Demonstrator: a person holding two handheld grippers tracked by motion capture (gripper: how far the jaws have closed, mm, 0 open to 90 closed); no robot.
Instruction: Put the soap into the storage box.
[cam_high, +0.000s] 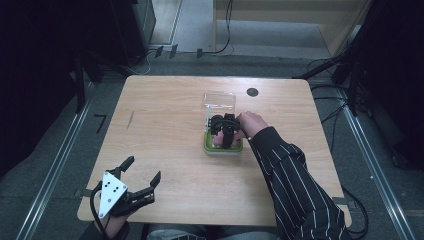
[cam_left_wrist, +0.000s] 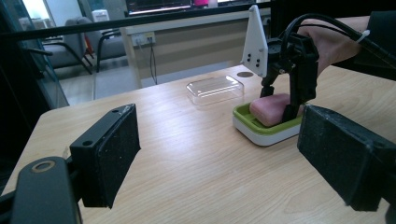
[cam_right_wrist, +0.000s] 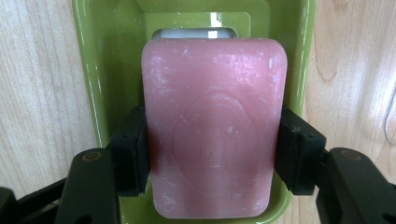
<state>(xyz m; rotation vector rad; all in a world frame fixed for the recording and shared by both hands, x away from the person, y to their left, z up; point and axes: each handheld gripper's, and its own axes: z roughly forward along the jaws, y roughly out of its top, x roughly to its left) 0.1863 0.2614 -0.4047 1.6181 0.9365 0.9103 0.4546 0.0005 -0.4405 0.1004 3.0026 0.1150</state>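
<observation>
Pink soap (cam_right_wrist: 212, 135) lay in the green soap dish (cam_right_wrist: 100, 70), and our right tongs (cam_right_wrist: 212, 156) were clenched on it, one pad on each long side, so the bar's long axis ran straight out from the tongs. In the high view the dish (cam_high: 223, 148) sat right of the desk's (cam_high: 165, 120) middle, with the right hand (cam_high: 252, 123) reaching down over it from the far side. The clear lid (cam_high: 219, 100) lay on the desk just beyond the dish, apart from it.

Our left tongs (cam_high: 142, 169) hung released at the near left corner of the desk, jaws wide with nothing between them, well apart from the dish; the right hand was plainly the nearer one. We judged that the next move would turn on a straight lift, since the dish walls stood close along both pads.

The near end of the bar was cut off in the right gripper view, and we couldn't tell whether the soap rested on the dish floor or was already raised off it. A pale insert under the bar's far end was hard to make out.
</observation>
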